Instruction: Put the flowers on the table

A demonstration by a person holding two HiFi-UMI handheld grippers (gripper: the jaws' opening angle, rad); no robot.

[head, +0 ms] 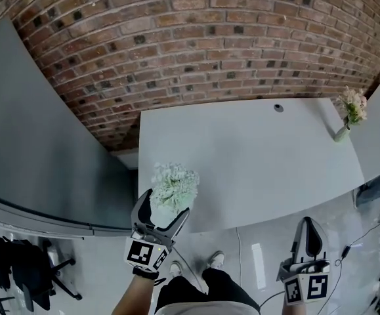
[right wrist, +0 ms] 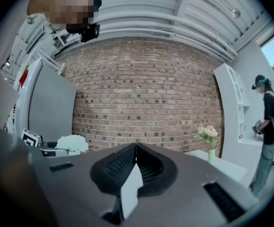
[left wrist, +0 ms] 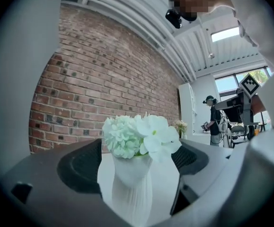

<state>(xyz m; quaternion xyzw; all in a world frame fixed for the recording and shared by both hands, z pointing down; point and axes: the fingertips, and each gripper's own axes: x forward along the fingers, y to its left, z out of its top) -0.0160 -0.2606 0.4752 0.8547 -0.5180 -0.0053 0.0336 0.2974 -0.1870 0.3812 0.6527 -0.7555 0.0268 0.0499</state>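
A white ribbed vase (left wrist: pixel 133 188) of pale green and white flowers (head: pixel 174 185) stands near the front left edge of the white table (head: pixel 262 163). My left gripper (head: pixel 165 206) is open, one jaw on each side of the vase, and bare table shows in the gap on both sides. In the left gripper view the flowers (left wrist: pixel 140 137) fill the middle. My right gripper (head: pixel 308 231) hangs shut and empty in front of the table's near edge, over the floor. Its closed tips (right wrist: pixel 136 149) point at the brick wall, and the flowers (right wrist: pixel 72 143) show at that view's far left.
A second slim vase with cream flowers (head: pixel 350 112) stands at the table's far right corner. A brick wall (head: pixel 209 44) backs the table, and a grey panel (head: pixel 39 143) runs along its left. Office chairs (head: pixel 19 268) sit lower left. A person (right wrist: pixel 268 136) stands at the right.
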